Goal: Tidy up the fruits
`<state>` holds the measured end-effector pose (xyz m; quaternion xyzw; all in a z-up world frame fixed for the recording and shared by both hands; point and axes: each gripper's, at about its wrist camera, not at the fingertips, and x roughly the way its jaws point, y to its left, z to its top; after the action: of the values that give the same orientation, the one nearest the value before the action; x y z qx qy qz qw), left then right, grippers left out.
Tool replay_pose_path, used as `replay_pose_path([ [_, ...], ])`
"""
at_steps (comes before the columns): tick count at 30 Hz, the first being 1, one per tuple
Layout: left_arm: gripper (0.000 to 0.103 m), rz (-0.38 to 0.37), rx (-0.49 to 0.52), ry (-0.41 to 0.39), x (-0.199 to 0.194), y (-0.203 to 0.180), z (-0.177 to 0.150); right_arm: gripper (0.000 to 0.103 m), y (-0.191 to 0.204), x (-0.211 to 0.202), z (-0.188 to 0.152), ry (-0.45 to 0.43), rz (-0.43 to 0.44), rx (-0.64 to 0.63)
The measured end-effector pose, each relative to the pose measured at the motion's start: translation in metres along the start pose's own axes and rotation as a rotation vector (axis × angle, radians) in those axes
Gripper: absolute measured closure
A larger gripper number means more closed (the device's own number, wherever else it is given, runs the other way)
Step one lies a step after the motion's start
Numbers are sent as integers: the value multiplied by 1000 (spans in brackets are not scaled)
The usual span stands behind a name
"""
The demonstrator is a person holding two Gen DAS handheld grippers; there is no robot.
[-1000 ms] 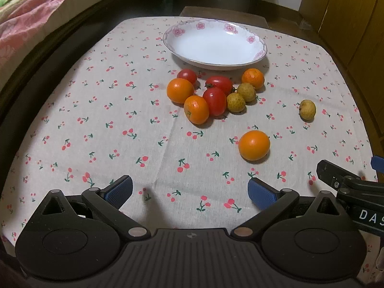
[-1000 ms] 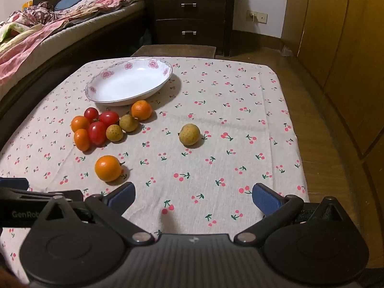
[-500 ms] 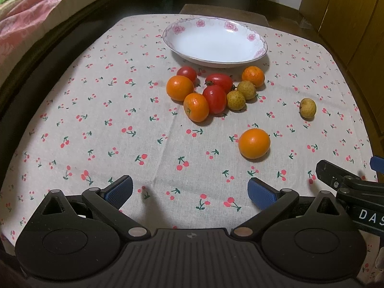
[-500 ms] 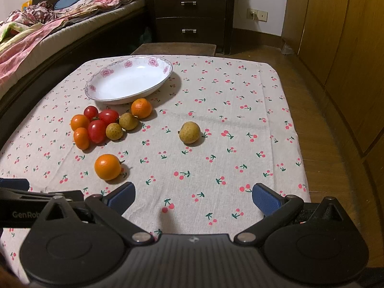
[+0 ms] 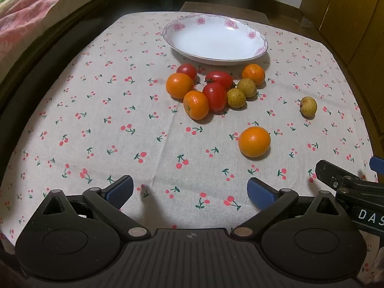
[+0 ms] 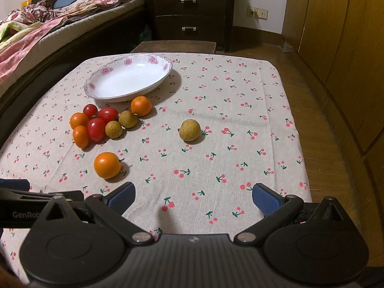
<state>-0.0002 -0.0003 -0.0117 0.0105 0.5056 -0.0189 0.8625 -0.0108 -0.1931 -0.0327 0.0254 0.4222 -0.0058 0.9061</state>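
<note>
A white flowered plate [image 5: 258, 48] [image 6: 96, 92] sits empty at the far side of the cherry-print tablecloth. In front of it lies a cluster of orange fruits [image 5: 179, 85], red tomatoes [image 5: 214, 96] [image 6: 96, 129] and small yellow-brown fruits [image 5: 236, 98]. One orange fruit [image 5: 254, 141] [image 6: 107, 165] lies alone nearer me. One yellow-brown fruit [image 5: 308, 106] [image 6: 189, 130] lies alone to the right. My left gripper [image 5: 189, 190] is open and empty above the near cloth. My right gripper [image 6: 193, 196] is open and empty, to the right of the left one.
A bed with pink bedding [image 6: 28, 38] runs along the left. A dark dresser [image 6: 192, 12] stands behind the table. Wooden cabinets [image 6: 340, 48] line the right side. The table's right edge [image 6: 300, 129] drops to a wooden floor.
Both grippers stay open. The left view has shifted slightly, with the fruits and plate a little higher in the frame. The right view is nearly unchanged.
</note>
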Motion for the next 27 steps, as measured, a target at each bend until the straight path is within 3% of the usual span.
replay_pose_path([
  [20, 2, -10, -9, 14, 2, 1, 2, 5, 0, 1, 0, 4, 2, 1],
  [27, 2, -58, -36, 15, 6, 2, 7, 5, -6, 2, 7, 1, -5, -6],
])
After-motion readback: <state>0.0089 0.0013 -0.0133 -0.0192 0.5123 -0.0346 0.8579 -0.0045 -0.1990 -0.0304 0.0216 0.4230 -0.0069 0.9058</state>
